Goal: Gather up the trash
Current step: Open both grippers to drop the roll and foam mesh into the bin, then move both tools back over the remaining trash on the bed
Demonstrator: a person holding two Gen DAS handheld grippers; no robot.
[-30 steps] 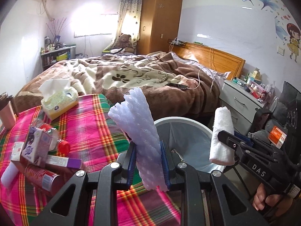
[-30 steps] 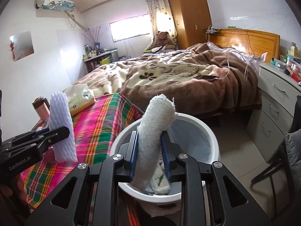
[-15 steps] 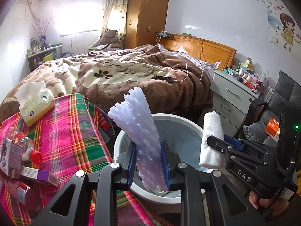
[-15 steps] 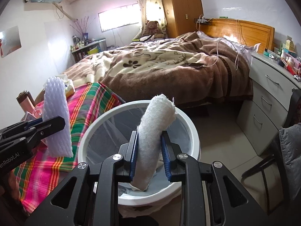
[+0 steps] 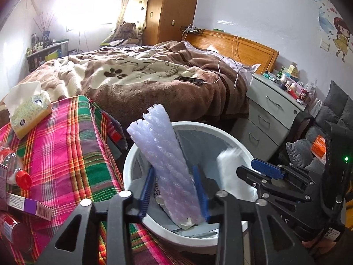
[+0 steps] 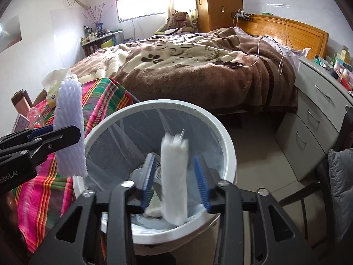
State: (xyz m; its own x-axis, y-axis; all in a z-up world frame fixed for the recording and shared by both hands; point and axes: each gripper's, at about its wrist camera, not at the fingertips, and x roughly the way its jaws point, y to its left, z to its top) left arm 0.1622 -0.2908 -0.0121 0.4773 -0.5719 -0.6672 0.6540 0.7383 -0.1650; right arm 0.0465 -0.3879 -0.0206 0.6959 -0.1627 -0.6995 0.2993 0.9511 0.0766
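Trash bin (image 6: pixel 227 154) sits on floor just beside table's cloth-covered edge, so both grippers hang over its mouth w/ pieces aimed inside. Left gripper (image 5: pixel 174 190): jaws opening, foam net (image 5: pixel 163 154) between pads, leaning on right one, probably slipping. Right gripper (image 6: pixel 174 176): jaws opening, white roll (image 6: pixel 174 176) blurred, clear of both pads, dropping in. More trash waits on table (image 5: pixel 72 154).

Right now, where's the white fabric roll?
In the right wrist view the white fabric roll stands upright, blurred, between the right gripper's opening jaws, directly over the lined white bin, clear of both pads.
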